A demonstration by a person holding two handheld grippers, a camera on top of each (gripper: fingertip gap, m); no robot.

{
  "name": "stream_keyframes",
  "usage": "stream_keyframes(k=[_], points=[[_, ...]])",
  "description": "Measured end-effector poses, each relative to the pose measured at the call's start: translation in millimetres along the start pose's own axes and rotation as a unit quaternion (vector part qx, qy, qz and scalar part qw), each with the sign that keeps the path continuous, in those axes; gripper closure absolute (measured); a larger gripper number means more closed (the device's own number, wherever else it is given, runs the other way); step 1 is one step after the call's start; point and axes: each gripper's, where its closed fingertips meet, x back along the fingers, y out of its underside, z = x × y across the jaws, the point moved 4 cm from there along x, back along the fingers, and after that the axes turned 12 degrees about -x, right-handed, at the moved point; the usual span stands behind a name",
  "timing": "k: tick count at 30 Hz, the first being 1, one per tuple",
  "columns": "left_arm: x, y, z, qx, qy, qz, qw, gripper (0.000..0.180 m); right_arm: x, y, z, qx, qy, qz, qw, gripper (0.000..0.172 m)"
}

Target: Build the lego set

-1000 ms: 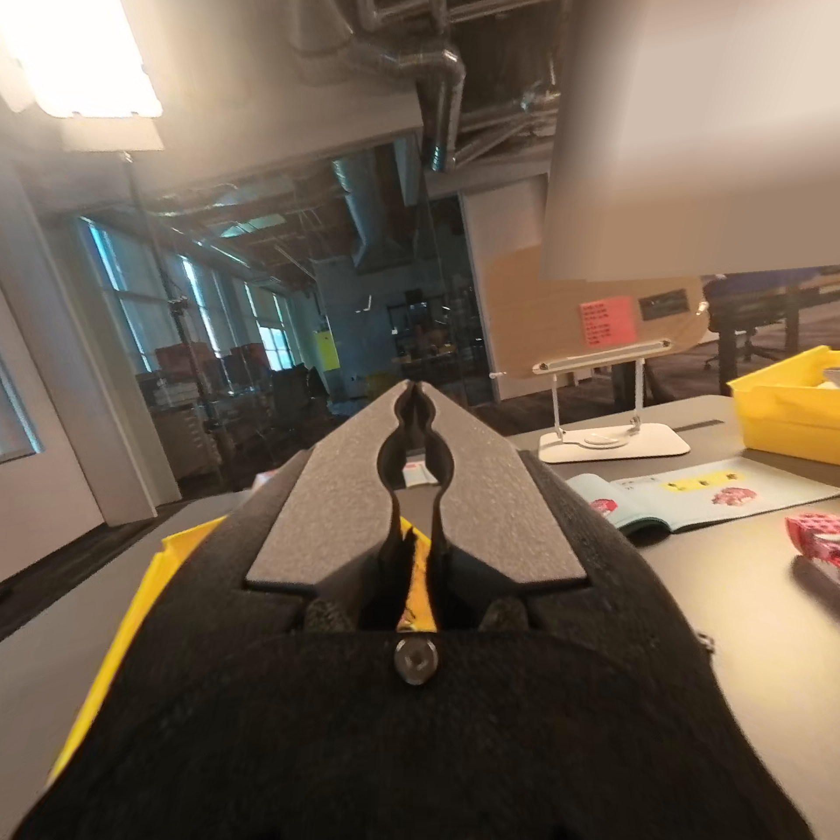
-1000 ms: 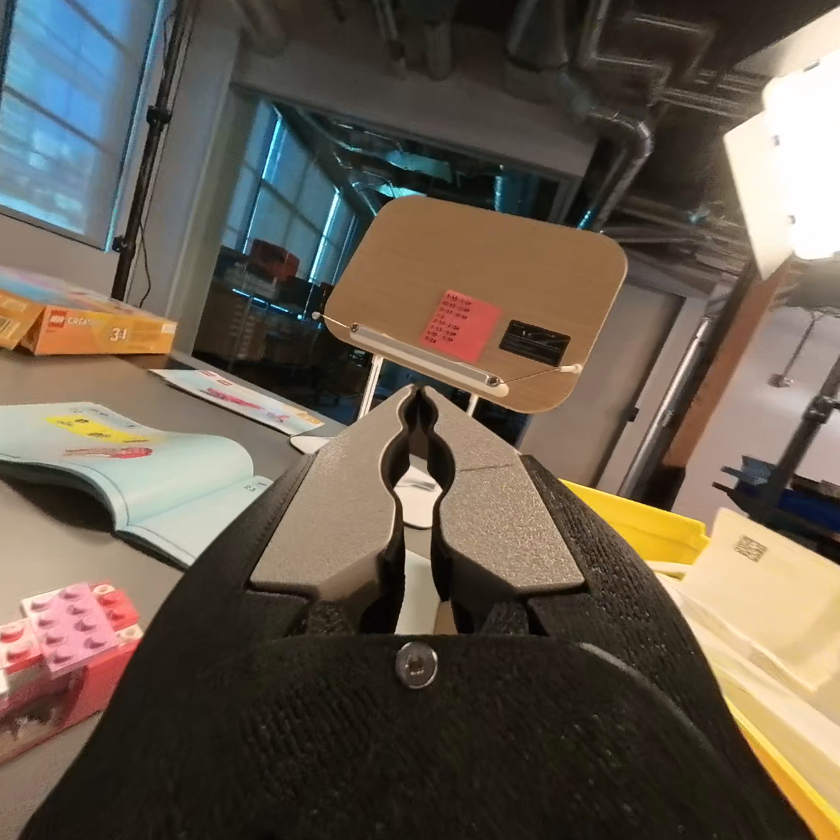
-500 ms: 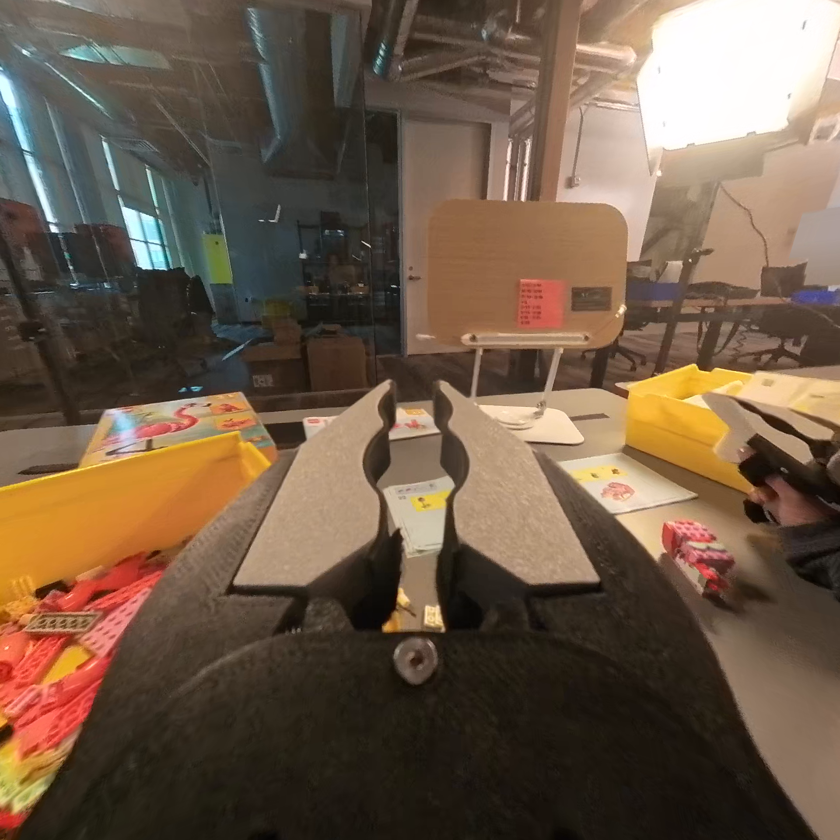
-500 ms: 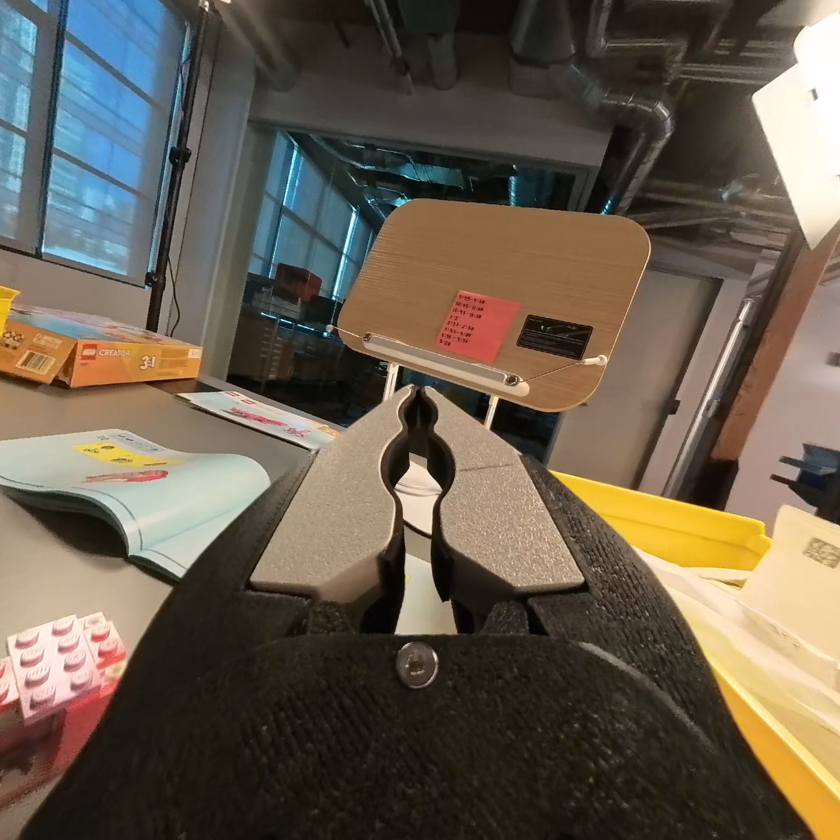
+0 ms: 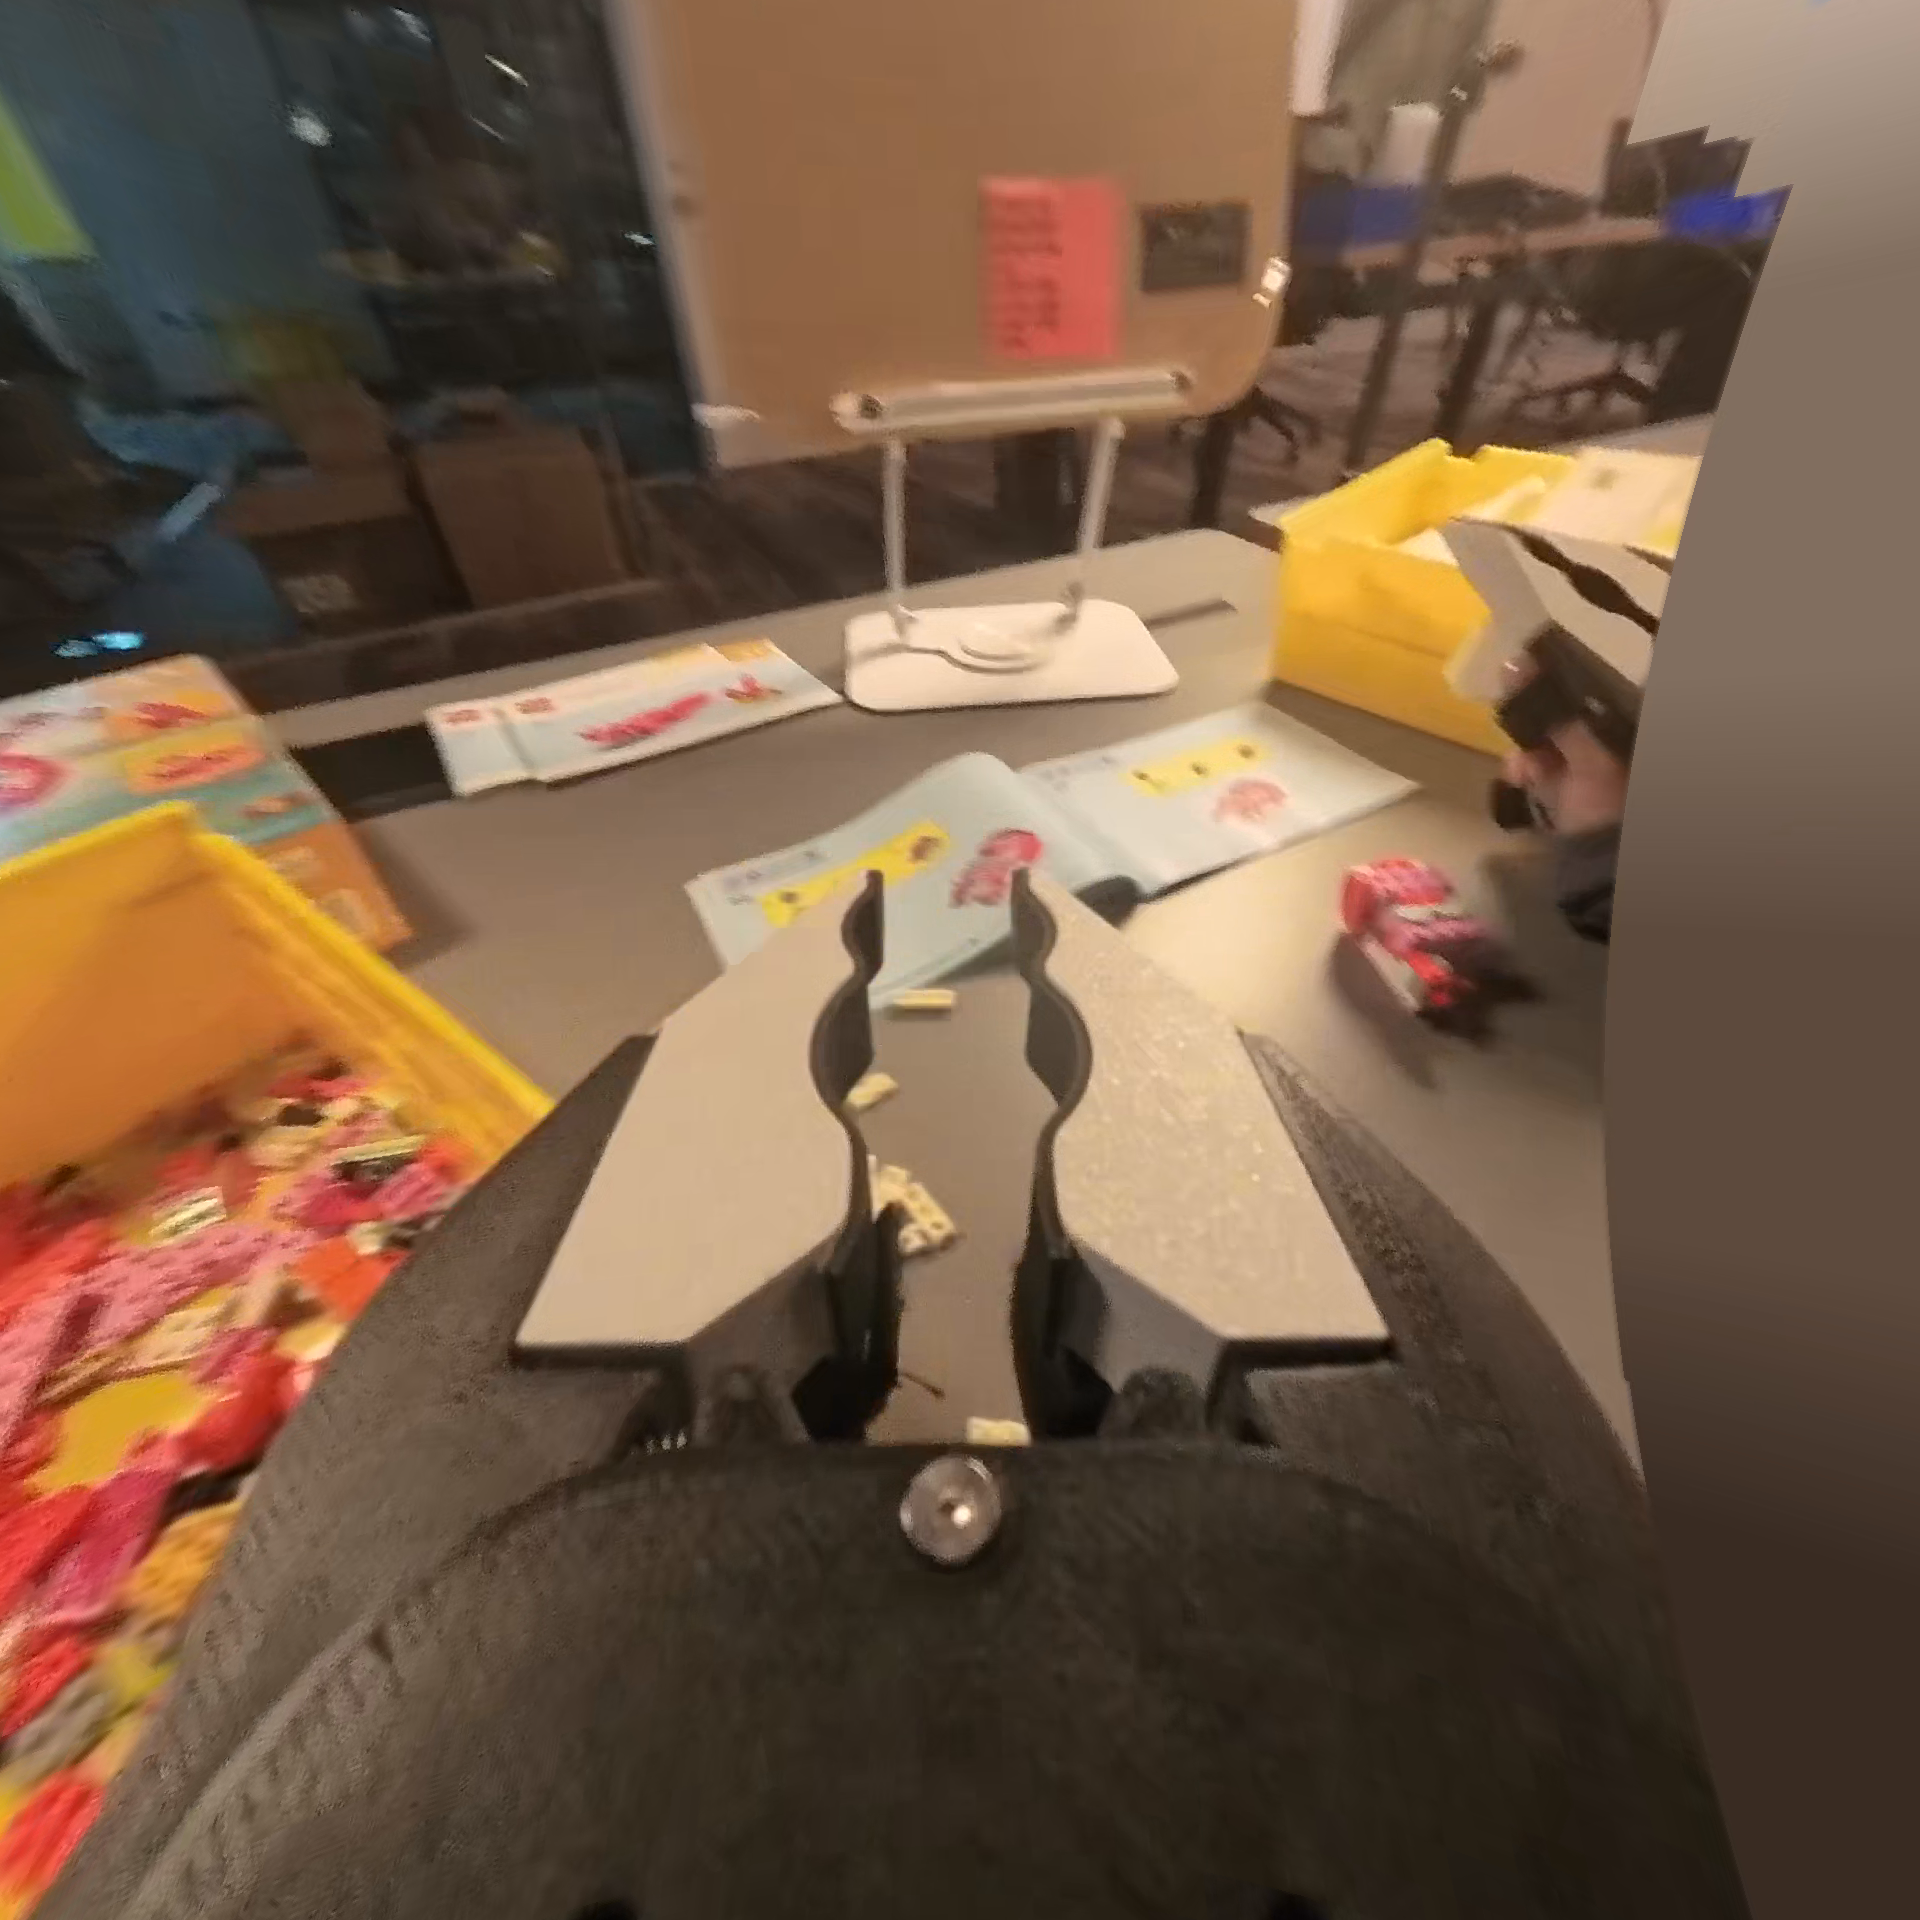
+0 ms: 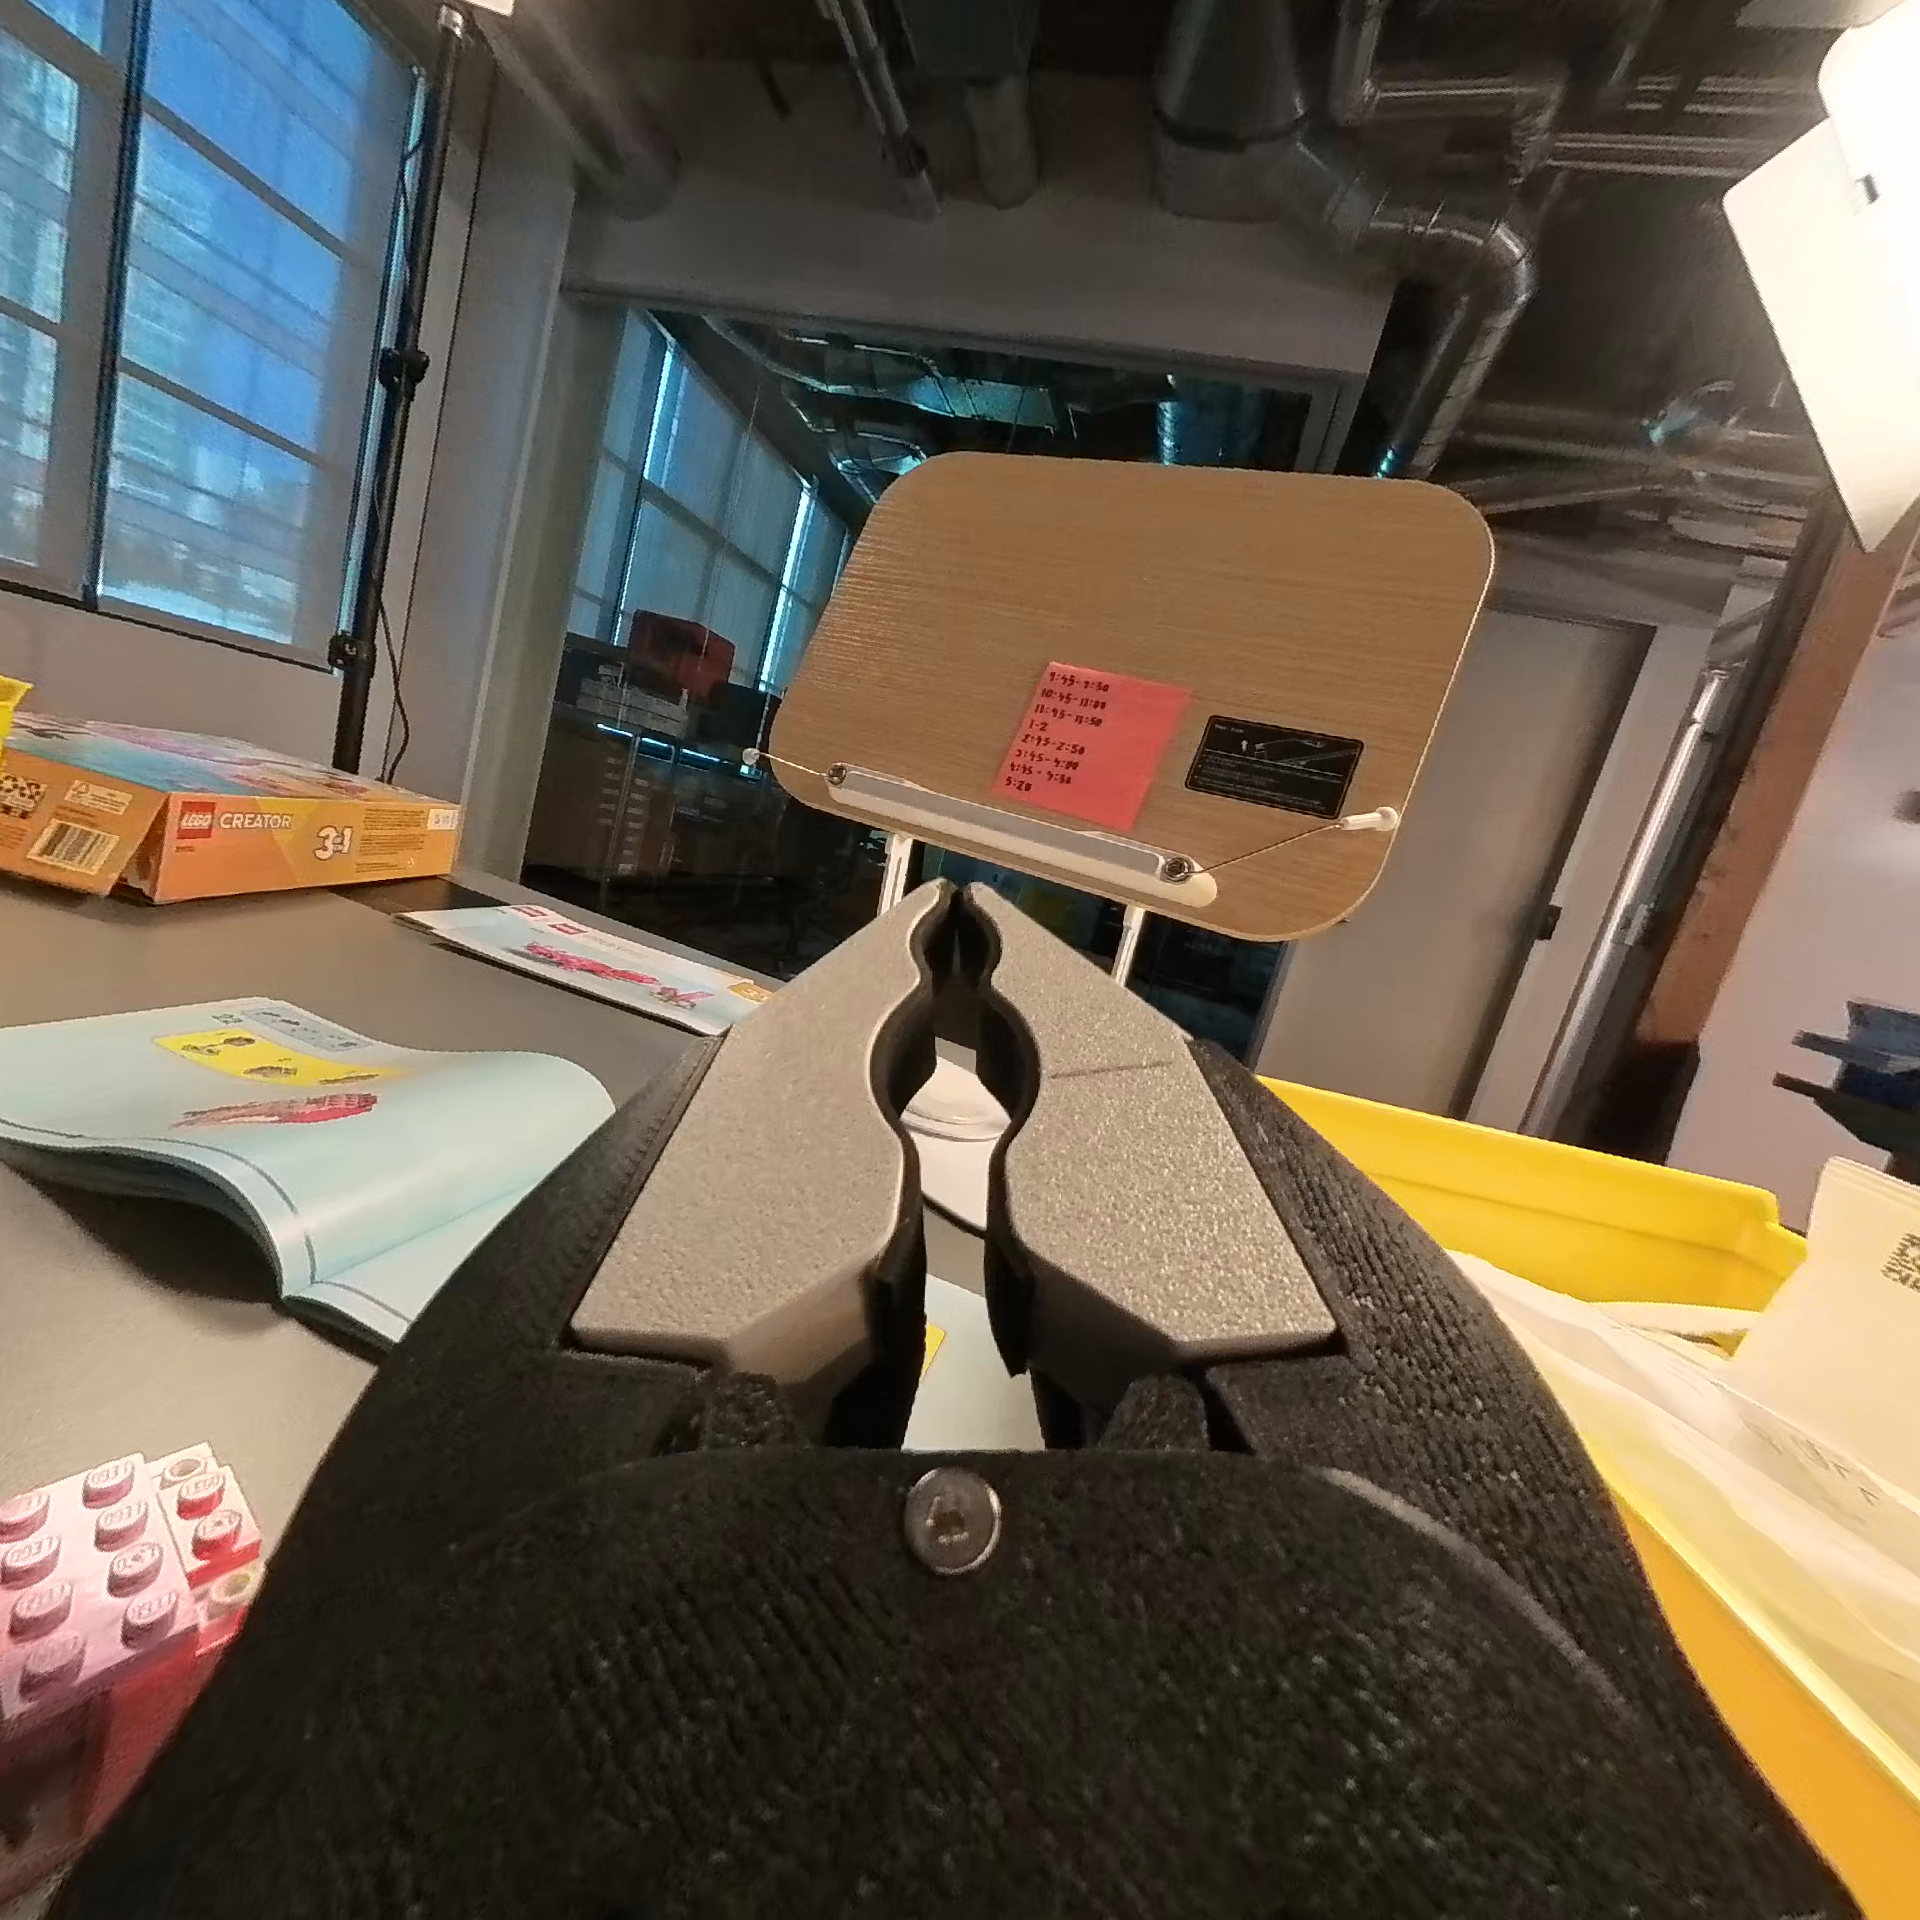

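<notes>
While the left wrist view is smearing with blur, the left gripper (image 5: 943, 883) is hanging over the dark grey desk (image 5: 582, 904) with its jaws standing apart and nothing lying between the grey fingers (image 5: 1132, 1091); a few small cream toy brick pieces (image 5: 920, 1000) are lying loose on the desk below the gap, untouched. Just to its left, a yellow plastic bin (image 5: 343, 997) is sitting heaped with red, pink and yellow toy bricks (image 5: 156, 1299), and ahead an open pale-blue instruction booklet (image 5: 1049, 831) is lying flat, with a second folded leaflet (image 5: 634, 717) farther back near the white base of a wooden book stand (image 5: 1008, 665). A small red and pink brick assembly (image 5: 1403, 925) is resting on the desk to the right, well apart from these jaws and near the right gripper (image 5: 1538, 623), which is showing at the frame's right edge in front of another yellow bin (image 5: 1361, 623). As for progress, only that partly built assembly and the loose pieces are showing; nothing is being carried. In the right wrist view, the right gripper (image 6: 956, 891) is pointing toward the wooden book stand (image 6: 1132, 665) with its jaws together and bare at the tips. The same open booklet (image 6: 312, 1132) is lying to its left, an orange cardboard toy box (image 6: 208, 821) is sitting farther back, the pink-topped brick assembly (image 6: 114, 1569) is sitting at the lower left near the gripper's body, and a yellow bin of pale paper bags (image 6: 1558, 1226) is lying to its right.
</notes>
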Motion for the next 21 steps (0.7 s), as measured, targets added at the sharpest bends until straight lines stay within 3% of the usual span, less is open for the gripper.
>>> stream_keyframes(k=[4,12,21], points=[[-20,21,39,0.017,0.096,-0.047,0.994,0.156,1,-1,1,0.007,0.002,0.001,1.0,0.172],[-46,41,69,0.067,0.175,-0.066,0.98,0.159,1,-2,9,0.034,0.007,0.004,0.999,0.172],[-47,63,85,0.073,0.243,-0.146,0.956,0.132,3,-3,8,0.044,0.003,0.004,0.999,0.172]])
